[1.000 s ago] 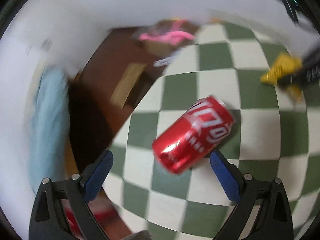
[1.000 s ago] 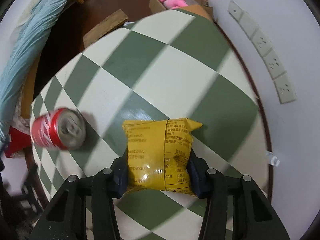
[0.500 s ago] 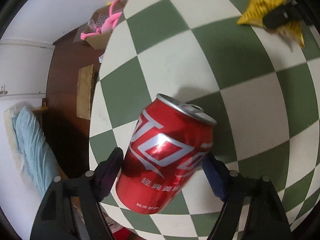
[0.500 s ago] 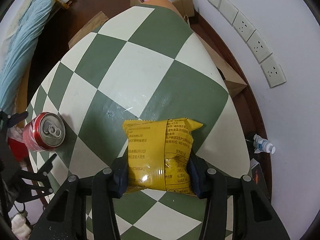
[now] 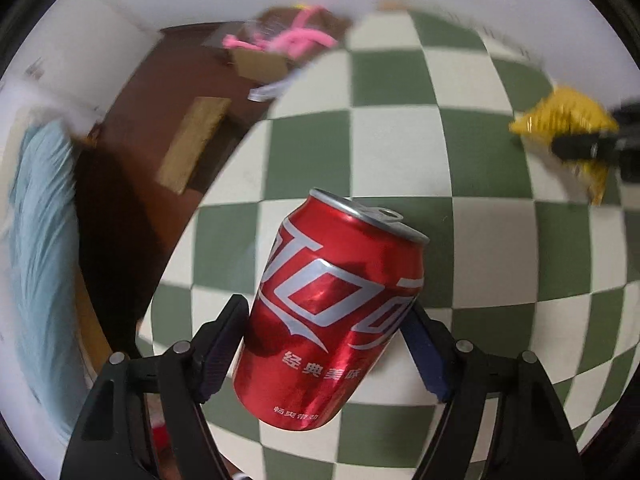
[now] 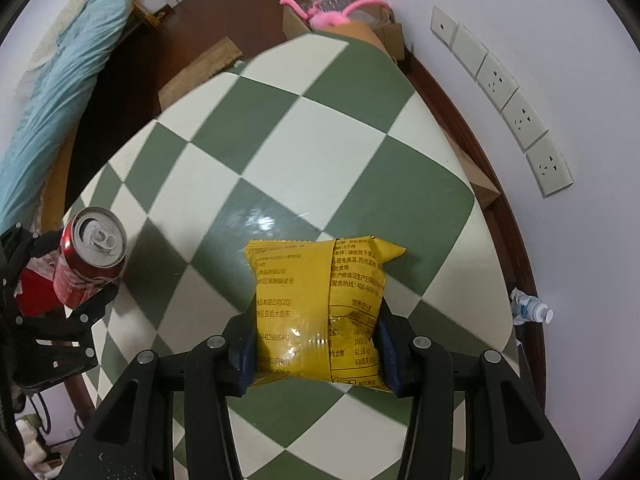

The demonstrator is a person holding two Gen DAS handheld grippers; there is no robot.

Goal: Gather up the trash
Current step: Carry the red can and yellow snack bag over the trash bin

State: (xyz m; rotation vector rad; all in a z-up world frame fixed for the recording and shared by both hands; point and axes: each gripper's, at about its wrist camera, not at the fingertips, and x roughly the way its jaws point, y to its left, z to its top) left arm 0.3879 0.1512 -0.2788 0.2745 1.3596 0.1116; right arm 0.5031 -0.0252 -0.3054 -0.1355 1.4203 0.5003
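The red can [image 5: 332,312] is clamped by the closing left gripper [image 5: 326,344]; the yellow packet [image 6: 318,312] is pinched by the right gripper [image 6: 316,354] above the checkered table [image 6: 320,140], a cardboard box [image 6: 340,16] beyond.

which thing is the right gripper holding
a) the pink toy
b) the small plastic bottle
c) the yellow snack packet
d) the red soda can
c: the right gripper has its pads pressed on both sides of the yellow snack packet above the checkered table, while the red soda can sits between the closing jaws of the left gripper.
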